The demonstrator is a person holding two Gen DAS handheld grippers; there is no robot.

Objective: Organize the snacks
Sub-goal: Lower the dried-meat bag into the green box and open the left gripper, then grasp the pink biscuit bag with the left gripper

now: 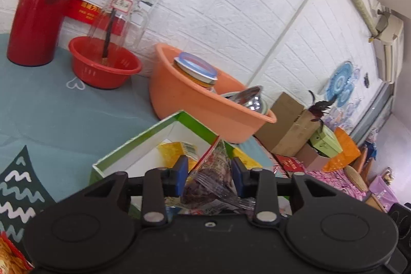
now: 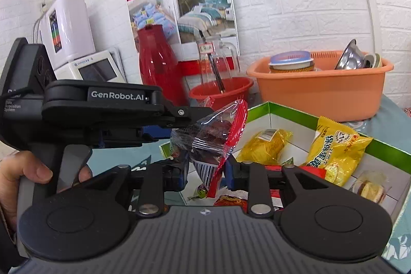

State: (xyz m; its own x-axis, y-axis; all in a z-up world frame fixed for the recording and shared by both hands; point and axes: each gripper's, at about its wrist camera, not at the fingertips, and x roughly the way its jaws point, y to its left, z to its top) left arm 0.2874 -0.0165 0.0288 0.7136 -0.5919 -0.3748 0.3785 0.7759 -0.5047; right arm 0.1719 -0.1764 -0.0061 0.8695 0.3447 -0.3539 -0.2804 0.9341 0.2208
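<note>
Snack packet (image 2: 213, 138) pinched by left tongs (image 1: 209, 177) above box rim (image 2: 290, 111).

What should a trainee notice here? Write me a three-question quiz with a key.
1. True or false: the left gripper has its jaws shut on the clear packet of dark snacks.
2. The yellow packets lie in: A the orange basin; B the green-edged box; C the tablecloth.
3. Fill in: the glass jug stands in the ___ bowl.
Key: 1 true; 2 B; 3 red.
</note>
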